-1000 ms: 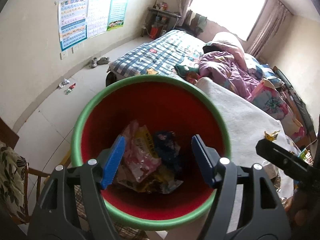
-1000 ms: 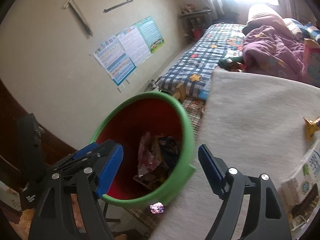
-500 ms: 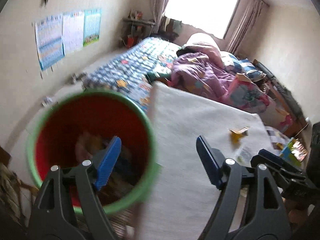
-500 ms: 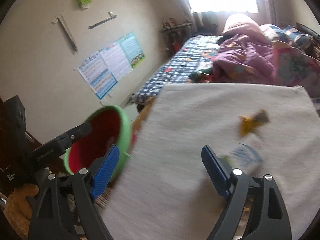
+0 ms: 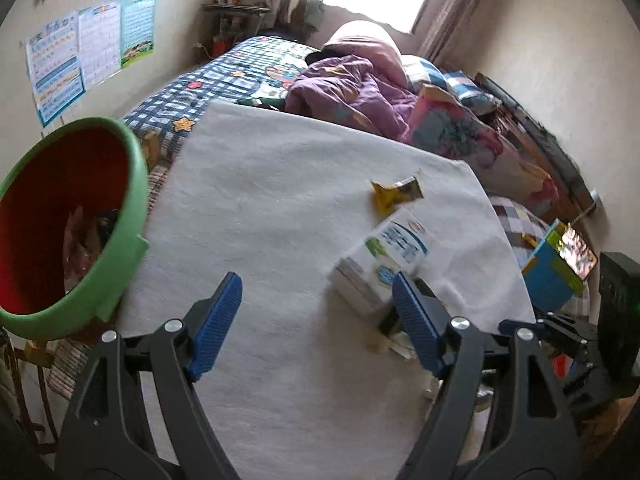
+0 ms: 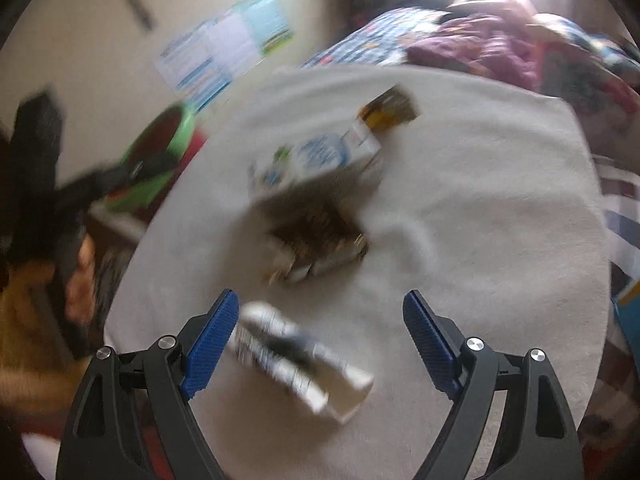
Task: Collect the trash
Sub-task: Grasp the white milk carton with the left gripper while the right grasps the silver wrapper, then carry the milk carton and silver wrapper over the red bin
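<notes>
- The left gripper (image 5: 316, 316) hung over the white cloth (image 5: 260, 208), fingers wide apart, gripping nothing.
- The right gripper (image 6: 320, 332) was likewise spread wide and empty, a silver wrapper (image 6: 296, 360) lying between its fingers.
- A white carton (image 5: 384, 256) lay beside a yellow wrapper (image 5: 396, 194).
- The bin (image 5: 132, 196) stood at the cloth's left edge, holding trash.
</notes>
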The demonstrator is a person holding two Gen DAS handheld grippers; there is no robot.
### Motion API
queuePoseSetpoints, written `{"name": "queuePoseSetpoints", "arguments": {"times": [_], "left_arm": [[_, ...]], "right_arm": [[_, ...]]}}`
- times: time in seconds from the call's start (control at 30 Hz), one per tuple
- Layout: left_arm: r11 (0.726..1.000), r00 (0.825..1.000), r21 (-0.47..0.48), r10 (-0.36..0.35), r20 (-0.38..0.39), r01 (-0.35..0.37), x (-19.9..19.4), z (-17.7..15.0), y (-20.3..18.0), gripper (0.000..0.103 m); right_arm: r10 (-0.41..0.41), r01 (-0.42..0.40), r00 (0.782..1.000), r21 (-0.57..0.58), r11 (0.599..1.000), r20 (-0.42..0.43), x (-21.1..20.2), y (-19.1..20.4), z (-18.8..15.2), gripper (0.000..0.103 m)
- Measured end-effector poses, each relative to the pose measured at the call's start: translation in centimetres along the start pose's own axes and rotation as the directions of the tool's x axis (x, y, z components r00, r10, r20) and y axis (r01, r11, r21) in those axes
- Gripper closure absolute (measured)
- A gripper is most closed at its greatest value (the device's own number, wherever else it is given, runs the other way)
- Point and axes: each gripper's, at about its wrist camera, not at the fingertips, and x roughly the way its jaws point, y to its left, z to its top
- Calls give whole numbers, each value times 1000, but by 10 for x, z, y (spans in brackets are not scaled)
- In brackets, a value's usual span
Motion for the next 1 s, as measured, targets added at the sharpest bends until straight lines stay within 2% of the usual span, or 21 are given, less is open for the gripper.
{"name": "queuePoseSetpoints", "arguments": {"times": [0.1, 0.2, 0.27, 0.33, 0.43, 0.5, 0.6, 0.67, 0.8, 0.93, 1.0], "left_arm": [[996, 1000, 93, -1, -5, 2, -2, -1, -21, 29], [986, 1000, 164, 13, -4, -12, 2, 2, -38, 29], [986, 1000, 170, 7, -22, -3, 8, 6, -45, 29], [983, 999, 184, -3, -50, 12, 17, 10, -51, 29], [968, 997, 252, 29, -71, -10, 30, 14, -61, 29], [960, 995, 280, 38, -89, -12, 40, 17, -63, 29], [952, 990, 305, 36, -134, 7, 60, 23, -69, 29], [945, 985, 326, 48, -166, 9, 76, 25, -73, 29], [941, 970, 337, 57, -235, 26, 107, 23, -81, 31], [935, 965, 354, 85, -250, 9, 122, 22, -89, 33], [939, 965, 344, 78, -249, 13, 124, 24, -90, 38]], "right_arm": [[45, -52, 997, -114, 992, -63, 9, 12, -6, 22], [18, -42, 993, -214, 976, -115, 24, 25, -12, 26], [-6, -34, 987, -246, 969, -159, 36, 26, -17, 52], [26, -65, 984, -220, 973, -174, 39, 22, -20, 66], [65, -85, 991, -172, 981, -119, 25, 10, -18, 67], [76, -81, 996, -105, 991, -51, 10, -3, -14, 67], [64, -66, 997, 36, 997, 47, -6, -31, -5, 67], [70, -84, 993, 140, 987, 100, -13, -51, 0, 67], [57, -85, 989, 212, 974, 136, -22, -70, 1, 67], [47, -82, 989, 249, 965, 143, -27, -84, -1, 66], [44, -84, 988, 268, 960, 151, -30, -90, -4, 66]]}}
